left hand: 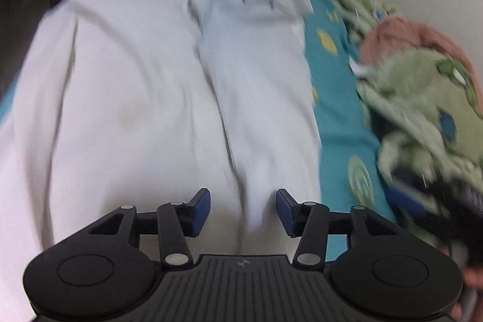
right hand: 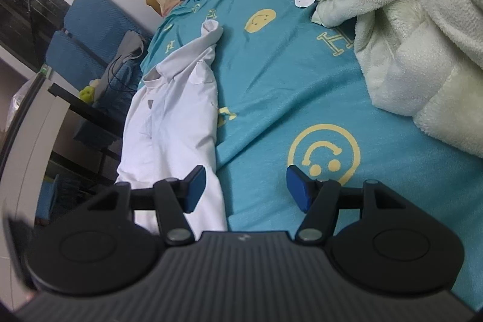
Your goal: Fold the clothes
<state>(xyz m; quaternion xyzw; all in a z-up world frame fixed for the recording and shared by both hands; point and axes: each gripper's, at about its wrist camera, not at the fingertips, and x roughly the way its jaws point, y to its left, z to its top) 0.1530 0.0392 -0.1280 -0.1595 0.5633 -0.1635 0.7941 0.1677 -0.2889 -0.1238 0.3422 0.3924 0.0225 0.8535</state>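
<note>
A teal smiley-print bed carries a white shirt spread along its left edge, laid out for folding; both left gripper and right gripper hover, jaws released, empty.

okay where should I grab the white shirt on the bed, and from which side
Take the white shirt by its right-hand long edge, where it lies flat on the teal bedsheet. Come from the open sheet side: the right gripper is open there already. The bunched sleeve at the far end would pull unevenly.
</note>
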